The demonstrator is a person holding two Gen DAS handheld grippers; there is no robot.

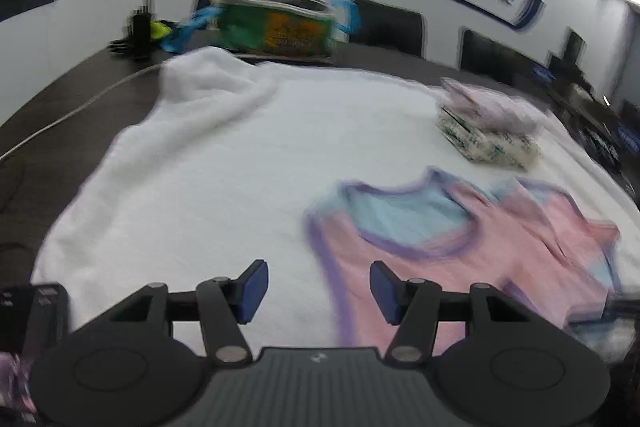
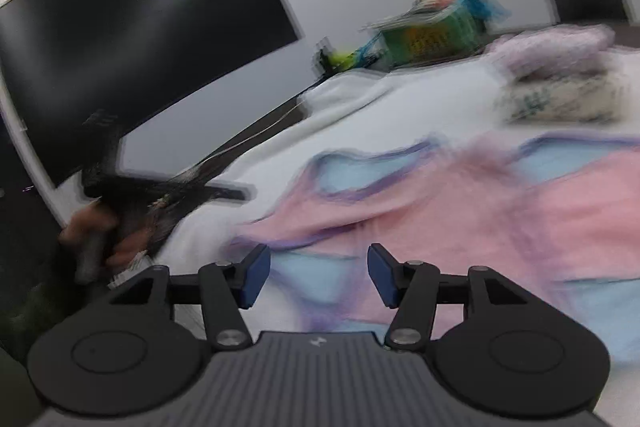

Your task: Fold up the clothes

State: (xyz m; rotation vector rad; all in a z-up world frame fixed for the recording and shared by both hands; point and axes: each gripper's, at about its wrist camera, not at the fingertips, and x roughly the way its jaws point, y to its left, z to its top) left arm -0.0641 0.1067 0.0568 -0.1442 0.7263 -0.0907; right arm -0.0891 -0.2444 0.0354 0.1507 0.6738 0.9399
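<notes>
Left tool [image 1: 319,291] and right tool [image 2: 319,275]: both spread, nothing pinched. Pink sleeveless top with purple trim and pale blue lining [image 1: 460,247] lies unfolded on white towel-like cloth [image 1: 240,155] covering the tabletop's near side. Done: two folded garments stacked [image 1: 488,127] toward far right edge. Left: one top.
</notes>
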